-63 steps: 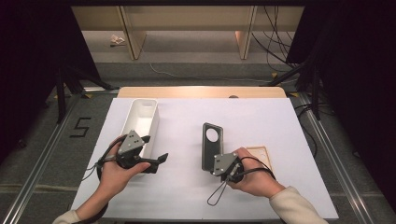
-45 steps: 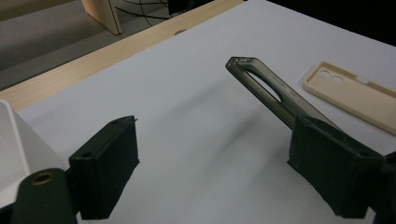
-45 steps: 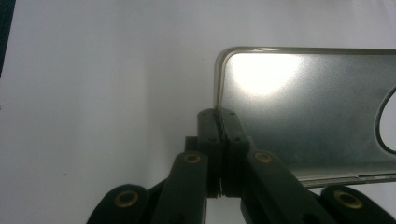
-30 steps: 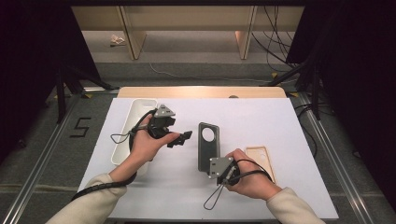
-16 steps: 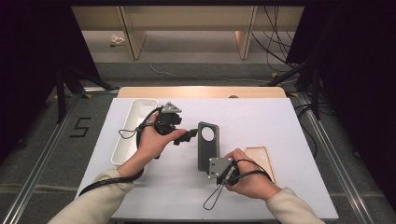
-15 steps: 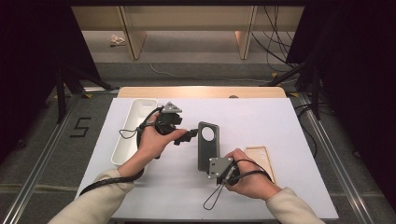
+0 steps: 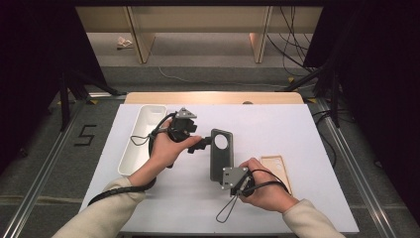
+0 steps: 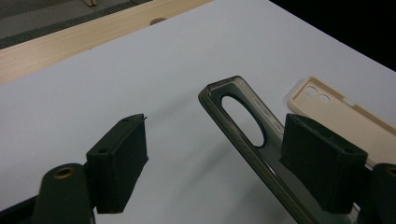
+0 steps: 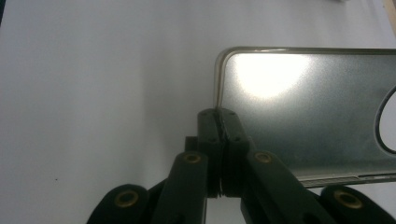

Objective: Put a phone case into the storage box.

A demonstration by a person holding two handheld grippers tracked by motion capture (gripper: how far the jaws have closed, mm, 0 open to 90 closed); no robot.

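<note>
The right gripper [image 7: 229, 174] is clenched on the near end of the dark phone case [image 7: 221, 153]. Its long axis runs away from the person. The left gripper [image 7: 205, 144], its jaws apart and just closing, straddles the case's far camera-hole end from the left.

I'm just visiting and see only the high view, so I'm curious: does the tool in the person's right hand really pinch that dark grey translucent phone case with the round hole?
Observer: Yes. In the right gripper view the right gripper has both black jaws shut on the edge of the dark grey translucent phone case, near a corner.
Visitor: And the left tool?
Observer: The left gripper is open. Its jaws have just been closing, with the case's round-hole end between them and a wide gap to one jaw.
Visitor: What's the beige slab on the right?
Observer: A beige plastic phone case, hollow side up, with two small round holes at one end.
</note>
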